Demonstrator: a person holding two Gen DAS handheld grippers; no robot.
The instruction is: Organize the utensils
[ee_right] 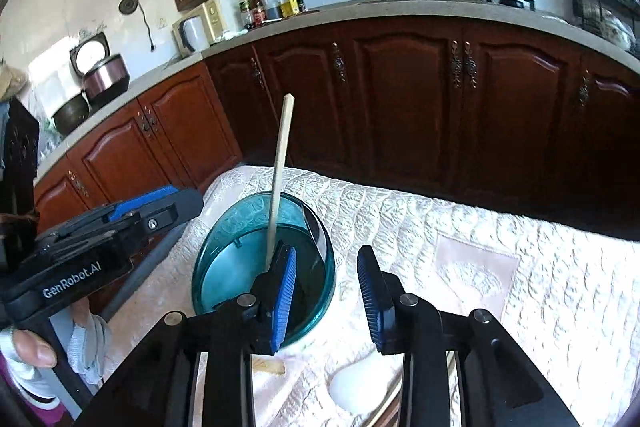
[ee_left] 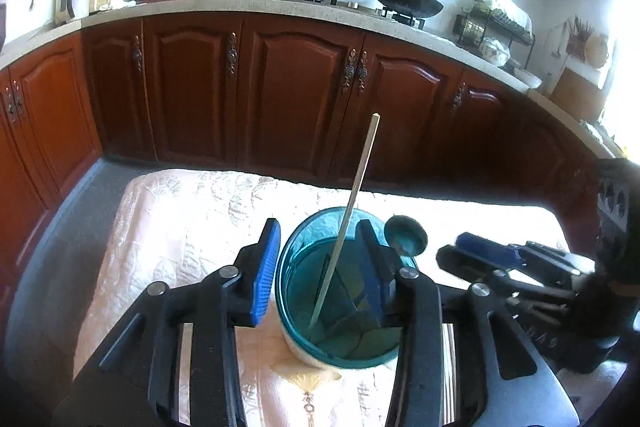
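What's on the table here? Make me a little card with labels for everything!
place: kitchen table under a quilted cloth
holder: see-through teal cup, upright on the cloth
inside the cup: one wooden chopstick, leaning, top poking out above the rim
beside the cup: white spoon lying on the cloth
left tool: open, at the cup, gripping nothing
right tool: open, at the cup's edge, gripping nothing

Chopstick (ee_left: 344,227) foot blurs behind teal glass (ee_left: 296,267) (spoon (ee_left: 405,235) handle hidden).
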